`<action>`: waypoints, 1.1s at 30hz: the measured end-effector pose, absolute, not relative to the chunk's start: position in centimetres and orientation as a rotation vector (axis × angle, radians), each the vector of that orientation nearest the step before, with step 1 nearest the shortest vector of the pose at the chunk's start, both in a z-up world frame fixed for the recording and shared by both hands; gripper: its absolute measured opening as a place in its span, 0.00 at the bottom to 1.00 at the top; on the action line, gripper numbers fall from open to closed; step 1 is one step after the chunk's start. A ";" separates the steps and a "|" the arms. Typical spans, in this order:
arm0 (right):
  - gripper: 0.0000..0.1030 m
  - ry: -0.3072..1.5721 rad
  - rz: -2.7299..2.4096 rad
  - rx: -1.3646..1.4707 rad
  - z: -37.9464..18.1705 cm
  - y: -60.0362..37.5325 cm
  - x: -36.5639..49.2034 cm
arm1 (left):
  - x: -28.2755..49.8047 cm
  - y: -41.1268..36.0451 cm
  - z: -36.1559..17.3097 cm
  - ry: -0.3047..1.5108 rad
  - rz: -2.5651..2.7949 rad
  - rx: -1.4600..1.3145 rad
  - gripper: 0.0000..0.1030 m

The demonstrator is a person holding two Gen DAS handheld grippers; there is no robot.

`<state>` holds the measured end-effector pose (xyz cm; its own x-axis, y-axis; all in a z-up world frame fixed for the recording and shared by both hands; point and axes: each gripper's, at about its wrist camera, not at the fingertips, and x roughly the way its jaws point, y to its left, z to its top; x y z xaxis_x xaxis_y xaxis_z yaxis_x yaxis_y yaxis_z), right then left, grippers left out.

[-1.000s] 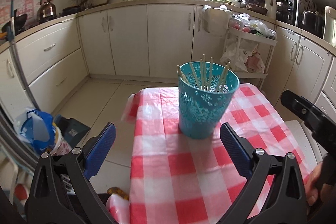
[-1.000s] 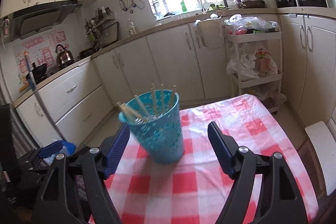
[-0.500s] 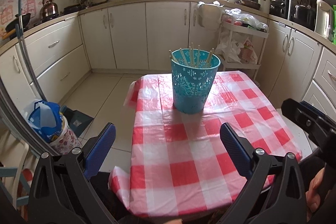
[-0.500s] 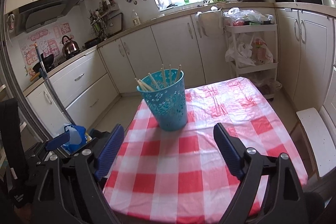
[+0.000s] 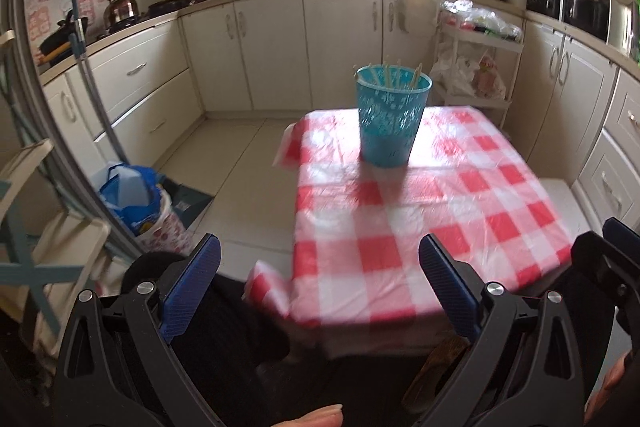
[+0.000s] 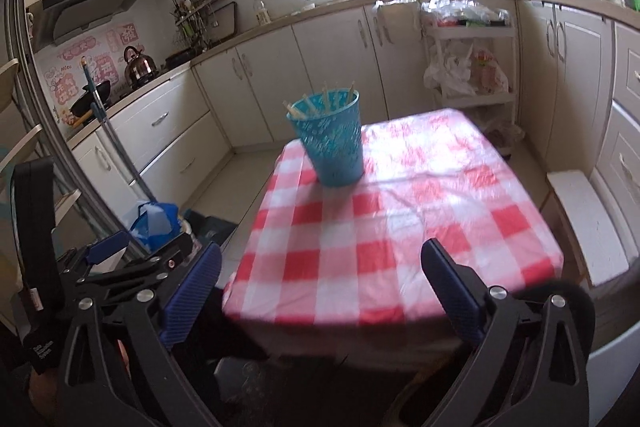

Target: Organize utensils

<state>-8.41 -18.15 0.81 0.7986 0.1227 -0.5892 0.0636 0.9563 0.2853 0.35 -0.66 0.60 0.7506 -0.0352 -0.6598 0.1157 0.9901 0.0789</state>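
We find the chopsticks (image 5: 386, 75) hidden below the cup (image 5: 390, 119) rim; tablecloth (image 5: 420, 227) checks blurred; the right gripper (image 5: 616, 259) cut off at frame edge.

Your left gripper (image 5: 319, 281) has matt black plastic arms with small bright metal screws, and its jaws carry blue pads (image 5: 191, 281) with a fine ribbed texture. Your right gripper (image 6: 320, 285) looks the same. The tabletop wears a red-and-white checked cloth (image 5: 420, 211) with a plasticky sheen, lightly wrinkled. On it stands a teal plastic basket (image 5: 390, 119), perforated in a floral pattern, holding pale wooden chopsticks (image 6: 326, 99). The kettle (image 6: 138, 65) is polished metal.
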 end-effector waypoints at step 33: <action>0.93 0.690 -0.017 0.295 0.5 -14.1 -19.8 | -12.0 4.1 2.4 0.606 -0.126 0.068 0.93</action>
<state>-19.76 -14.12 0.46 0.7728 0.0813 -0.6294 0.1128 0.9584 0.2623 -12.03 4.11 2.38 0.8146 -0.0980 -0.5717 0.1382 0.9900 0.0272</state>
